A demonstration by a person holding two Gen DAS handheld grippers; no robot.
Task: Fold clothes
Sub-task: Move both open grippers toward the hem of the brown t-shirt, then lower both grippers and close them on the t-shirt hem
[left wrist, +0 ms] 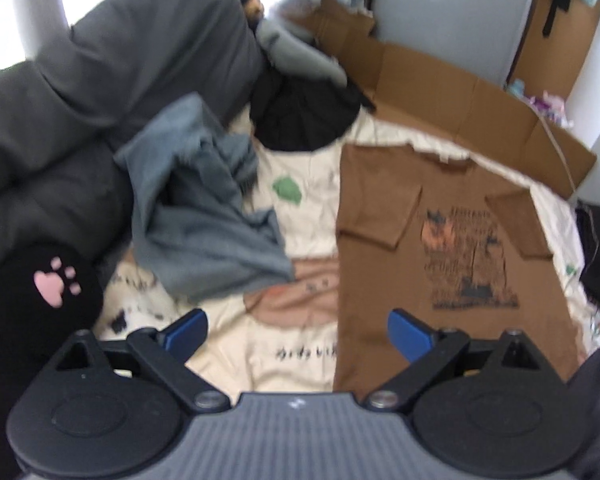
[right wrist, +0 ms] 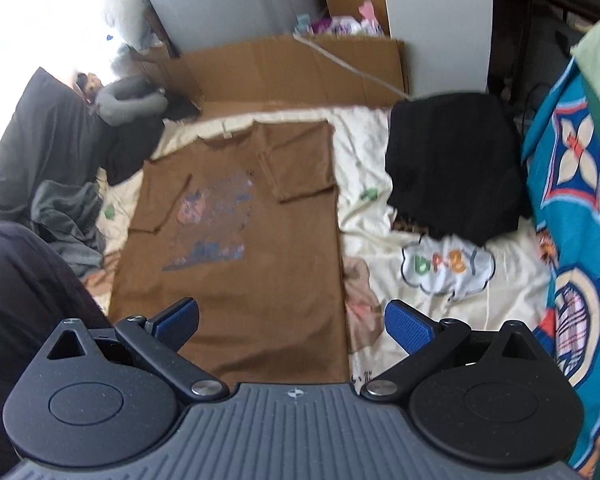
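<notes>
The brown printed T-shirt (right wrist: pixel 236 240) lies flat, print up, on the cream bedsheet (right wrist: pixel 440 312), both sleeves turned inward over the chest, probably so the body can next be folded hem to collar. The left tool (left wrist: pixel 296 330) and right tool (right wrist: pixel 292 320) hover above the hem end, jaws spread wide, holding and touching nothing. A crumpled grey garment (left wrist: pixel 204 216) waits just beside the shirt.
</notes>
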